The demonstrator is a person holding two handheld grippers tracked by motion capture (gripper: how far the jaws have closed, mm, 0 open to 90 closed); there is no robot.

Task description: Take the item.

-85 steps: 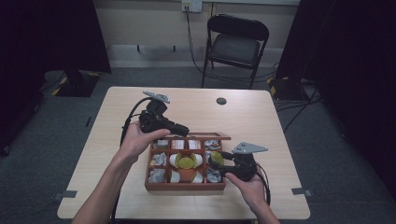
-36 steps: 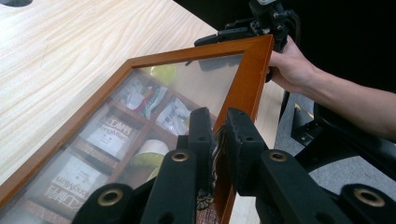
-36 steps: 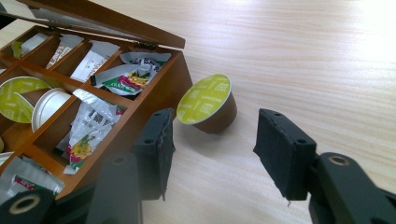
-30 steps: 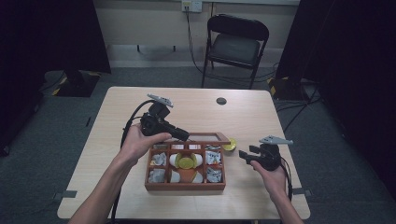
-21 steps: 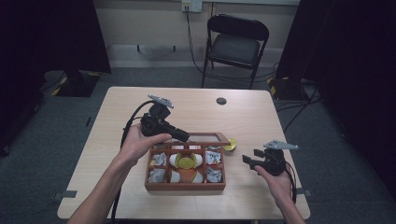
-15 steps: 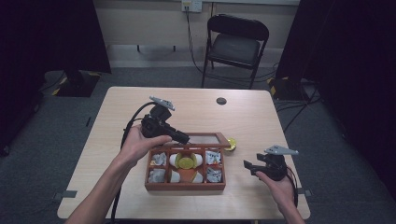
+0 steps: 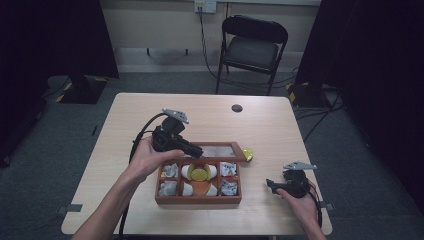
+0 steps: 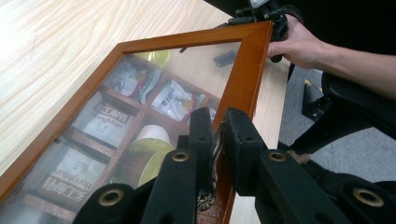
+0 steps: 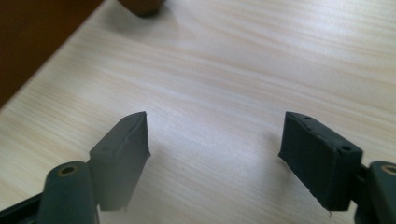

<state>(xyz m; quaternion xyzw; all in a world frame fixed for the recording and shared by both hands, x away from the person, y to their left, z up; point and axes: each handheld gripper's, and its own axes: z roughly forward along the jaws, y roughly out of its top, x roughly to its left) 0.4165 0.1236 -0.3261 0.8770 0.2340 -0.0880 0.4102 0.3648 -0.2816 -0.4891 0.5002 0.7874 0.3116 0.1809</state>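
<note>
Holding the glass lid (image 8: 154,93) of the wooden box (image 7: 199,196) up by its frame, the left gripper (image 7: 196,150) is keeping the box open so the things inside can be reached. Its 2 black fingers (image 8: 201,135) are squeezing together on the edge of the lid's wooden frame, and a bit of the metal catch is sitting between them. The lid is tilting up from the far side of the box, which is sitting near the middle of the worktop (image 7: 150,107). Inside the box there are small rooms with tea packets (image 7: 229,169), white cups (image 7: 187,171) and a yellow round thing (image 7: 199,174) in the middle. A small yellow disc (image 7: 247,154) is lying on the worktop just beside the box's far right corner, touching or almost touching it; I cannot tell which. The right gripper (image 7: 271,184) is resting low over the bare wood to the right of the box, well apart from it. Its fingers (image 9: 119,156) have just been opening and are standing wide apart now, with nothing between them. I think this hand is free so it can go for the next thing, while the other hand is keeping the lid from dropping. A small dark round spot (image 7: 237,108) is sitting far back on the worktop, and a black chair (image 7: 252,47) is standing behind it on the floor.
</note>
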